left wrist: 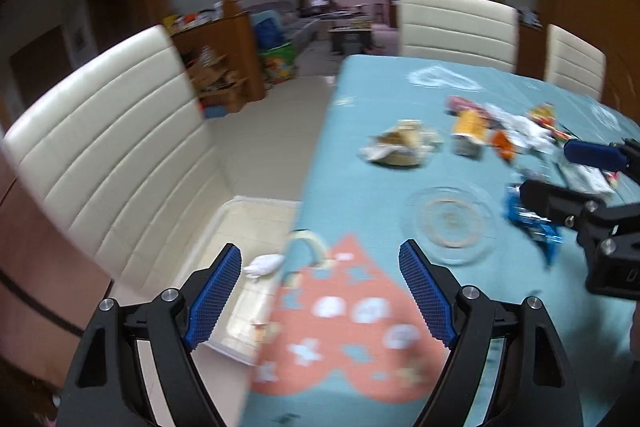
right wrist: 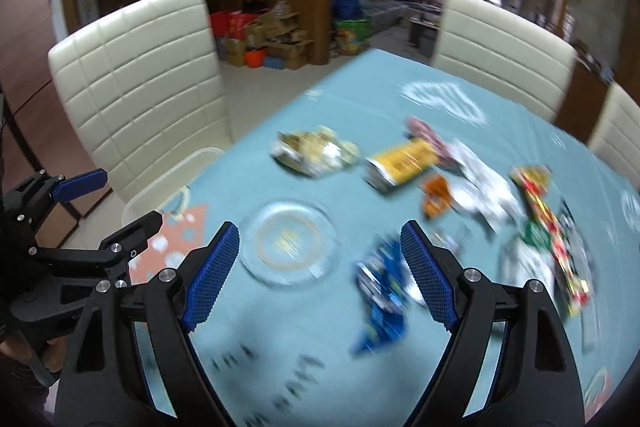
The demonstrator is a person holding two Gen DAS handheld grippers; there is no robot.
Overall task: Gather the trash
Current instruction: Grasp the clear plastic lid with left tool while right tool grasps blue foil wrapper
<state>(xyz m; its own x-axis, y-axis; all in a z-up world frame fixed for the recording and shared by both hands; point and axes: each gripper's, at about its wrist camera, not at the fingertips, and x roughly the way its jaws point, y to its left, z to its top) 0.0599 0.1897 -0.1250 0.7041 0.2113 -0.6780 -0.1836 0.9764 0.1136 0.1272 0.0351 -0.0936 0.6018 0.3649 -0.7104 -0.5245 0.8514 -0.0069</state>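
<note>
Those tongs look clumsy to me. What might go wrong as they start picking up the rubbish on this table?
The clear glass dish sits right beside the crumpled blue wrapper, so the open right tongs might knock it. The white plastic bin sits low beside the table edge, so dropped trash may miss it. The wrappers overlap near the yellow packet, so one grab may drag others along.

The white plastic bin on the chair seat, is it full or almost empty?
Almost empty. The left wrist view shows the white plastic bin holding one crumpled white tissue and a small scrap; mostly its bare bottom shows.
</note>
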